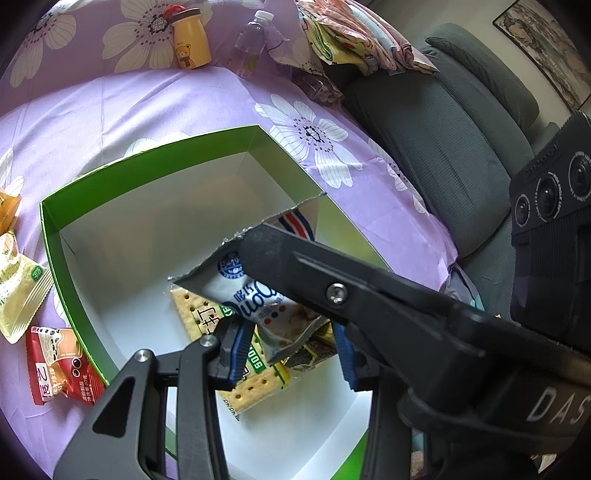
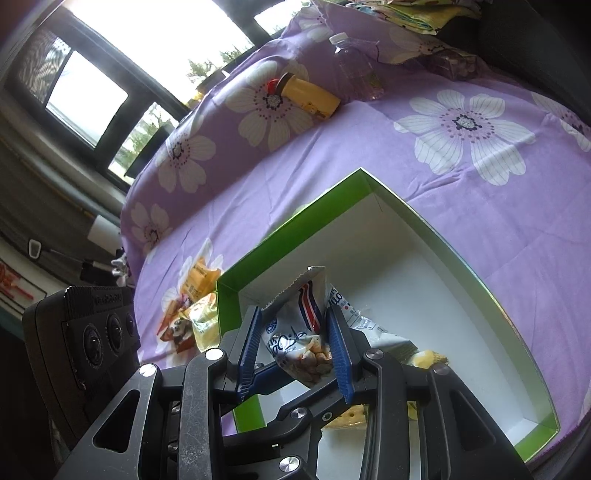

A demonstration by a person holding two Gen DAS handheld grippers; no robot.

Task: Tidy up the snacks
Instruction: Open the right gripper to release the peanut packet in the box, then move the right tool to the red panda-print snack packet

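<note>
The right gripper (image 2: 295, 349) has its blue ribbed fingers (image 2: 339, 350) pinched on a white-and-silver foil snack packet with red and blue stripes (image 2: 308, 332), holding it upright just above the near part of a shallow green cardboard box with a white inside (image 2: 480, 273). The left gripper (image 1: 290, 352) hangs over the same box with its blue-padded fingers (image 1: 236, 349) spread apart, holding nothing; the held packet and the right gripper's black arm cross in front of it. On the box floor beneath lies a clear-wrapped pack of pale square crackers with a green label (image 1: 236, 373), with a dark green-and-gold wrapper (image 1: 314, 350) beside it. To the left of the box, on the purple bedspread with large white flowers (image 1: 166, 103), lie a red snack packet (image 1: 61, 365) and a pale yellow packet (image 1: 20, 291). Far back stand a yellow bear-printed bottle with a brown cap (image 1: 190, 38) and a clear plastic water bottle (image 1: 253, 42), with folded patterned cloths (image 1: 347, 33) to their right.
</note>
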